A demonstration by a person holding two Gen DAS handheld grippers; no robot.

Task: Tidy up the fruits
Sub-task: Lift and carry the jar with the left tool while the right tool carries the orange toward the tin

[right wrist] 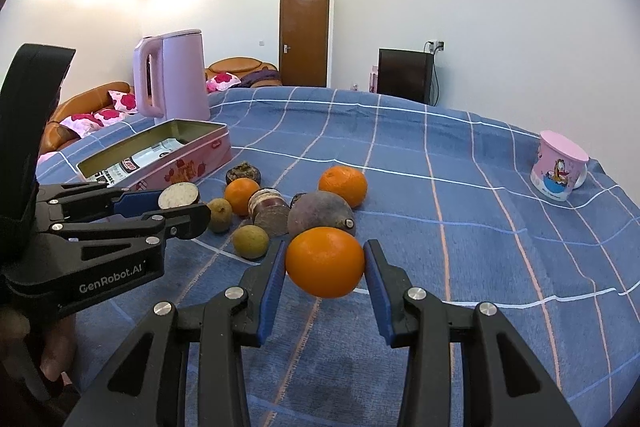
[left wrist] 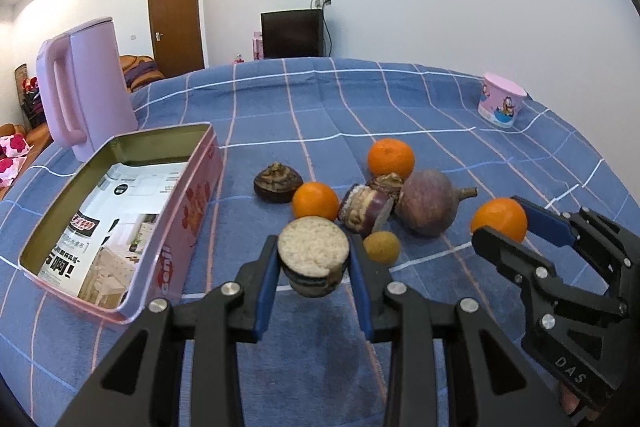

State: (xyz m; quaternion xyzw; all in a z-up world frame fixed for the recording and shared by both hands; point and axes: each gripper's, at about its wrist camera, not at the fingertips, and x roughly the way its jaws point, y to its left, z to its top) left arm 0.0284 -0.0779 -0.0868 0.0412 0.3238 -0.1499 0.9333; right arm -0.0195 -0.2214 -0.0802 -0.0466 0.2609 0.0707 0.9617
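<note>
My left gripper [left wrist: 314,259] jaws pinching a cut taro piece [left wrist: 313,253] just above the blue checked worktop [left wrist: 400,107], beside the open pink tin [left wrist: 120,211], my right gripper [right wrist: 325,267] jaws pinching an orange [right wrist: 325,261] near the fruit pile [right wrist: 280,207]

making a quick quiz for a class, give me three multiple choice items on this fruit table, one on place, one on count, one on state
1. Where does the pink kettle stand?
A. behind the open pink tin
B. beside the cartoon mug
C. among the fruit

2. How many oranges are in sight, counting any that is held?
A. two
B. three
C. five

3. What is between the pads of the right gripper?
A. nothing
B. a cut purple yam piece
C. an orange

Answers: 1 A, the kettle rises past the tin's far end. 2 B, two lie on the blue checked cloth and one is held. 3 C, both blue pads press on its sides.
</note>
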